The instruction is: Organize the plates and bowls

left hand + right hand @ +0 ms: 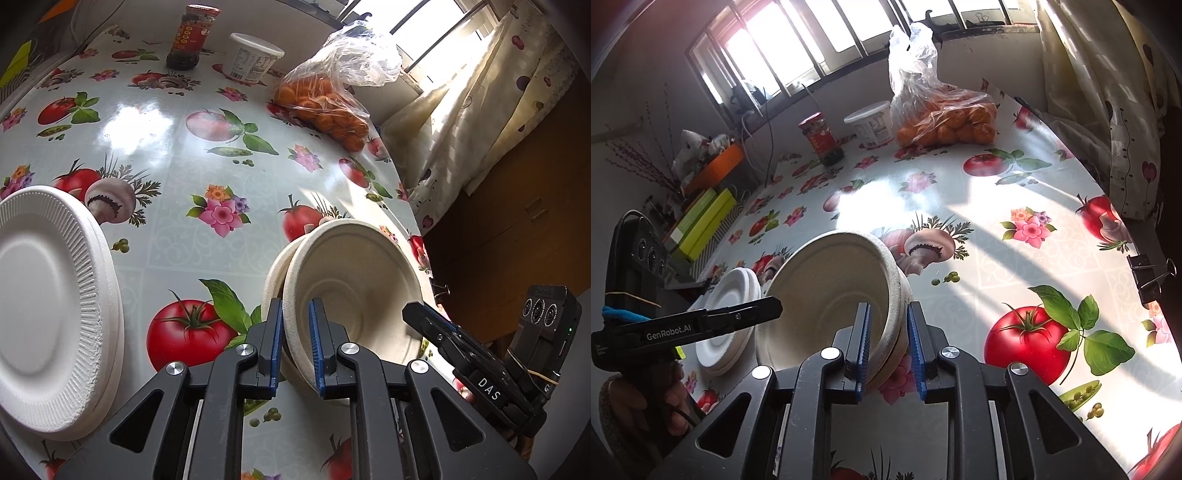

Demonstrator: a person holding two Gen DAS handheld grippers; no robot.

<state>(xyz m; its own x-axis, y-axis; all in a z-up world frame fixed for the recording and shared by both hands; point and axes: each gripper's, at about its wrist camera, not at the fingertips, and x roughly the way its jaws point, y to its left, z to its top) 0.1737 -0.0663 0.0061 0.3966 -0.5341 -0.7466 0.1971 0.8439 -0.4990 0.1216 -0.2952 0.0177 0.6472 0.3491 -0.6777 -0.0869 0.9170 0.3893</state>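
On the bench, right-hand edge: two beige pulp bowls (351, 280) nested together, tipped up so the open mouth faces the left side.
Left tongs (295, 347): straddling the near rim from the left. Left pad sits against the outside of the wall, right pad looks a hair off the inside, so barely apart, not a real clamp as far as I can see.
Right tongs (888, 350): straddling the opposite rim of the same bowls (834, 295), and there's daylight between the right pad and the wall, so loosened too.
Key relation: both tongs sit at the bowls, one per side, neither nearer. Rim plane runs steeply, not flat on the bench.
My guess: bowls are being let go as a finished stack.
Plates (48, 306): white foam, ribbed rim, stacked flat, well off to the left of the bowls.
Bowl look: matte, fibrous, thick rolled rim, empty.
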